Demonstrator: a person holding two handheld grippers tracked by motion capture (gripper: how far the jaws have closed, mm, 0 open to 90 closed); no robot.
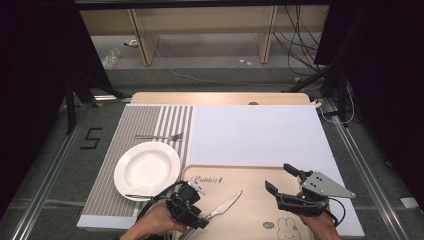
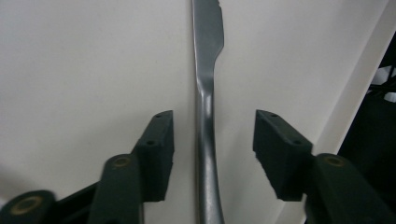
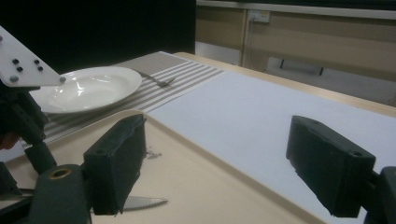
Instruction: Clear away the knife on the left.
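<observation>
high view: a knife (image 1: 223, 205) lies slantwise on a beige tray (image 1: 250, 175) at the near edge of the table. left gripper (image 1: 192, 216) sits over the knife's handle, jaws apart on either side of it, not touching. right gripper (image 1: 281, 181) hangs above the tray's right part, jaws wide apart and empty. a white plate (image 1: 147, 169) and a fork (image 1: 158, 136) rest on the striped mat (image 1: 145, 120).

Knife (image 2: 206, 116): smooth, shiny metal
Plate (image 1: 146, 170): glossy white ceramic
Tray (image 1: 250, 210): matt beige plastic
Placemat (image 1: 145, 122): striped woven cloth
Fork (image 1: 159, 136): metal
</observation>
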